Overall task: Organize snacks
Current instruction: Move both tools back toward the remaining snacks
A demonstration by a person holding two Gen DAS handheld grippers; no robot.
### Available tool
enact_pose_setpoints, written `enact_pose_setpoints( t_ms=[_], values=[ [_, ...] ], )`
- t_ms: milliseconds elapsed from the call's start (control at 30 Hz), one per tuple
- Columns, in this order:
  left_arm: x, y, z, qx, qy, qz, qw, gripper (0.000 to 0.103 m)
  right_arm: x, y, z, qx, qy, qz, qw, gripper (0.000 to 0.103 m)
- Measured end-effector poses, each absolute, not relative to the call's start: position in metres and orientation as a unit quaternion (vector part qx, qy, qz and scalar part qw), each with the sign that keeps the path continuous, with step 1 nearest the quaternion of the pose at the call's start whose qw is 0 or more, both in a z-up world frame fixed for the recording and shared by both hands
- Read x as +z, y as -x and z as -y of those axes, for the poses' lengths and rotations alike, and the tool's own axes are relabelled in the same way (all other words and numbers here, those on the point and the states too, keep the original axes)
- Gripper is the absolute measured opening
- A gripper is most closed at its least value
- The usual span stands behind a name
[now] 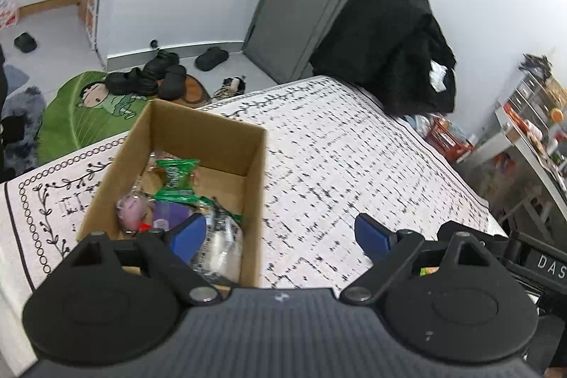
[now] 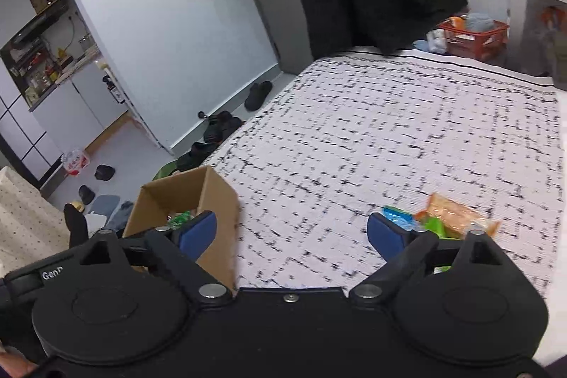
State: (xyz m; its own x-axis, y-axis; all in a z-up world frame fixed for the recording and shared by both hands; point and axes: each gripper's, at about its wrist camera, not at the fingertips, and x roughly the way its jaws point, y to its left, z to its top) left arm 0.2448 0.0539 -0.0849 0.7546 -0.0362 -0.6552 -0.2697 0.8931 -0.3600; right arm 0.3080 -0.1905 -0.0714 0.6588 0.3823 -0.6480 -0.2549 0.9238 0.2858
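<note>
Cardboard box [image 1: 198, 144] runs lengthwise away; left tool [image 1: 280, 236], right tool [image 2: 292, 234] spread, empty.

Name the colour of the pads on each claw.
Blue pads, clearest in the left wrist view.

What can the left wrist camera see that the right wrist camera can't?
Only the left wrist view looks down into the cardboard box: a green packet, a pink wrapped snack and a clear bag lie inside. It also shows the green cartoon rug.

Only the right wrist view shows snacks left on the patterned tablecloth: an orange packet and a blue one.

Both show the box, the tablecloth, the black coat and an open, empty hand-held gripper: left, right.
</note>
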Motion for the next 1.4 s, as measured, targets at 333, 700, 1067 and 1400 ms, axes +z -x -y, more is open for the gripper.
enact_pose_setpoints(
  t_ms=[333,700,1067,1400],
  values=[
    [-0.081,-0.246,-0.018,0.027,0.197,-0.351,0.915,0.103,-0.07,-0.298,0.23,0.138,-0.088,-0.362,0.918,0.103],
    [-0.083,-0.247,0.011,-0.001,0.186,-0.352,0.917,0.103,-0.077,-0.295,0.263,0.116,-0.097,-0.361,0.92,0.103],
    [-0.093,-0.251,0.033,-0.013,0.175,-0.366,0.914,0.103,-0.095,-0.3,0.299,0.089,-0.115,-0.374,0.916,0.103],
    [-0.107,-0.26,0.05,-0.002,0.162,-0.388,0.907,0.103,-0.117,-0.309,0.318,0.079,-0.115,-0.394,0.909,0.103]
  ],
)
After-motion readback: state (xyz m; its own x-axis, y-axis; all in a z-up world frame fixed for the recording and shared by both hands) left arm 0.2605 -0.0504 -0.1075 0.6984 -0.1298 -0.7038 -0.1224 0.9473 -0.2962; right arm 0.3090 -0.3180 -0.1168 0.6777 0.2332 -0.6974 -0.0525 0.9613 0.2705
